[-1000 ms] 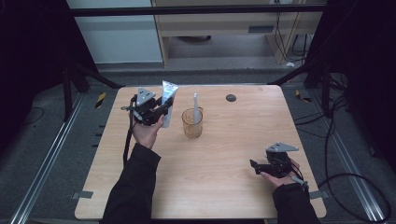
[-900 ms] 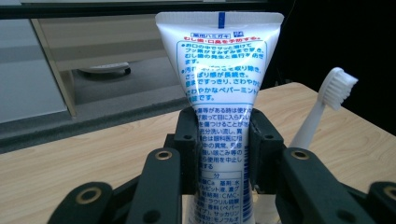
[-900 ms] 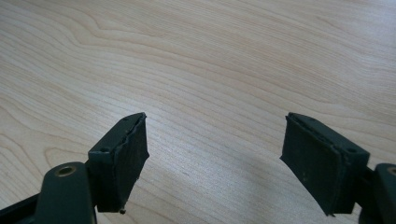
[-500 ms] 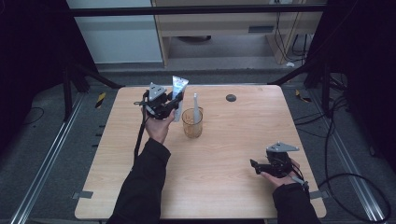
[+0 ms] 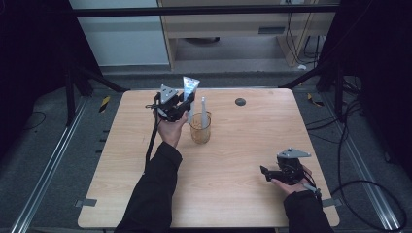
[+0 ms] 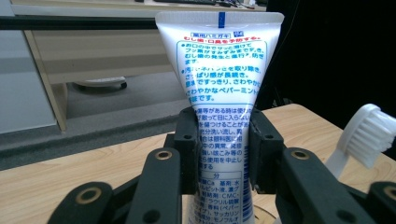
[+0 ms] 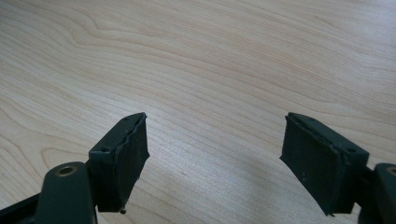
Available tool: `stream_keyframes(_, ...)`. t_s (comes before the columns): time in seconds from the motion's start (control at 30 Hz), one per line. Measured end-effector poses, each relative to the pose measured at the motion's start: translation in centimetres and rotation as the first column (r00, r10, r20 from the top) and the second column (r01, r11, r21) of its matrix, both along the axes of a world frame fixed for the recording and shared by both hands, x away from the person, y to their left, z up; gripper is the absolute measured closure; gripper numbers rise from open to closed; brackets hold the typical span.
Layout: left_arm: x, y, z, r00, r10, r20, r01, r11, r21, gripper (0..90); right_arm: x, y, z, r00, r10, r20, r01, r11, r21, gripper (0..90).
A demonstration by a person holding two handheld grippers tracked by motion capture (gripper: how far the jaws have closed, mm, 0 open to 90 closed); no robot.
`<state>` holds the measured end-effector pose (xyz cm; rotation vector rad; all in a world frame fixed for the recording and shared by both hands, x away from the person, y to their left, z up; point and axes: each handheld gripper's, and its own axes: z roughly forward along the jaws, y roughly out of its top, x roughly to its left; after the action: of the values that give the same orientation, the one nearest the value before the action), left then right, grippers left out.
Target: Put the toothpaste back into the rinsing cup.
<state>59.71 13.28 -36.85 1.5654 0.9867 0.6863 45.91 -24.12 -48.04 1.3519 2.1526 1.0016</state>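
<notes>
My left gripper (image 5: 183,108) is shut on a white toothpaste tube (image 5: 190,89) and holds it upright, crimped end up, just left of an amber glass cup (image 5: 200,128). In the left gripper view the tube (image 6: 219,70) stands between the two black pads (image 6: 188,149), with blue Japanese print facing me. A white toothbrush (image 5: 203,108) stands in the cup, and its bristle head (image 6: 371,133) shows at the right of that view. My right gripper (image 5: 265,171) rests low near the table's front right, jaws open over bare wood (image 7: 215,154).
A small dark round object (image 5: 240,102) lies near the table's far edge. The light wooden table (image 5: 243,194) has dark floor, metal frame legs and cables around it. A cabinet stands beyond the far edge.
My left hand has carried the tube to the right, closer to the cup. The right hand has stayed where it was.
</notes>
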Motion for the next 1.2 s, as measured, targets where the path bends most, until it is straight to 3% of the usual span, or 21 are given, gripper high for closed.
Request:
stream_keyframes(0.57,1.0,-1.7,-1.5,0.9999,-0.015,0.003,0.015,0.9998,-0.016,68.8,0.0,0.0,0.0,1.0,0.004,-0.002,-0.004,1.0,0.001,22.9)
stream_keyframes(1.2,1.6,-2.8,-2.9,0.9994,-0.033,-0.015,0.033,0.9995,0.0,68.5,0.0,0.0,-0.1,1.0,0.001,-0.007,-0.001,1.0,0.008,22.9)
